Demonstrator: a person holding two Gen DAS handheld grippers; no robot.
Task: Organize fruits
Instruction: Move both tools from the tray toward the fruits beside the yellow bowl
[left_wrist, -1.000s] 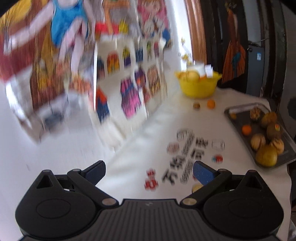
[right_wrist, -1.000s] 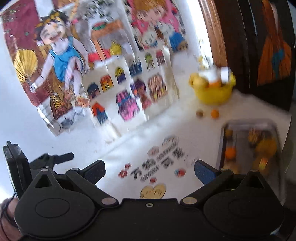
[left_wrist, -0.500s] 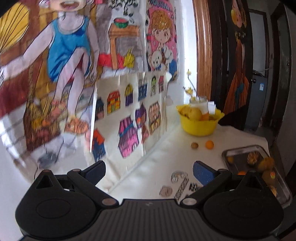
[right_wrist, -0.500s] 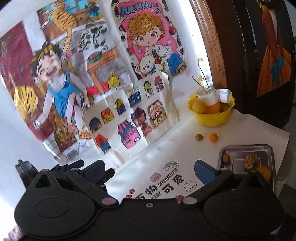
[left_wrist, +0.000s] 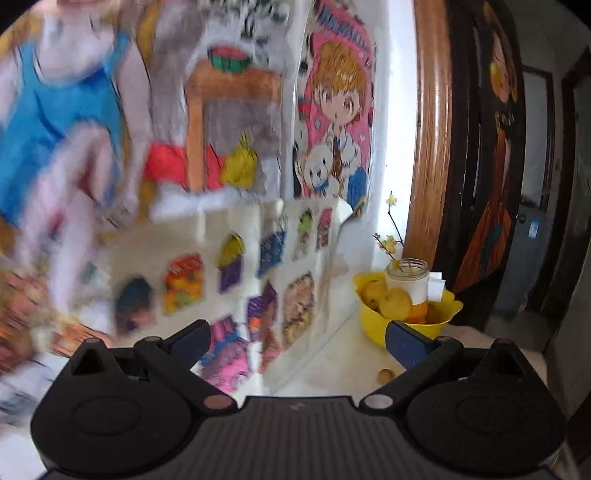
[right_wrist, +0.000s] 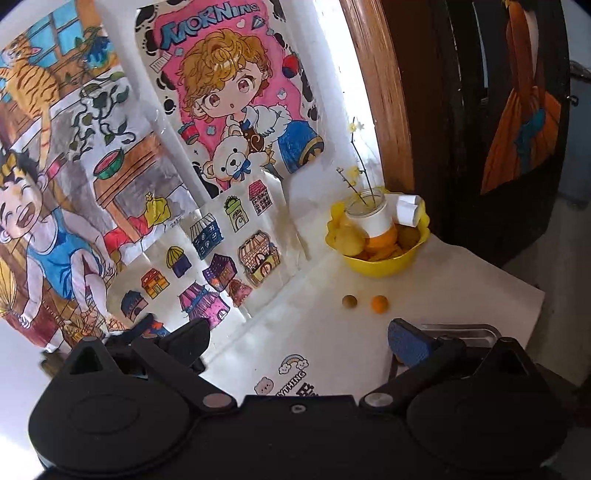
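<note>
I have both sets of tongs raised and spread wide with nothing between them, the left tongs (left_wrist: 297, 338) aimed mostly at the wall of coloured drawings and the right tongs (right_wrist: 299, 336) looking down the white-clothed worktop (right_wrist: 332, 332); the fruit I am meant to sort sits far right, heaped in a scalloped yellow plastic bowl (right_wrist: 376, 264) along with a clear glass jar holding flowering twigs (right_wrist: 367, 210); two loose pieces, a small brownish round fruit (right_wrist: 349, 301) and a small orange citrus (right_wrist: 379, 304), lie apart on the cloth just in front of the bowl; the rim of a metal tray (right_wrist: 458, 328) shows at the near right, mostly hidden behind my right tongs; my worry is the jar, since reaching into the bowl could tip it or snag the twigs; the loose round fruits would likely roll off the cloth edge if nudged; the left view is smeared, so I judge aiming from it unreliable.
</note>
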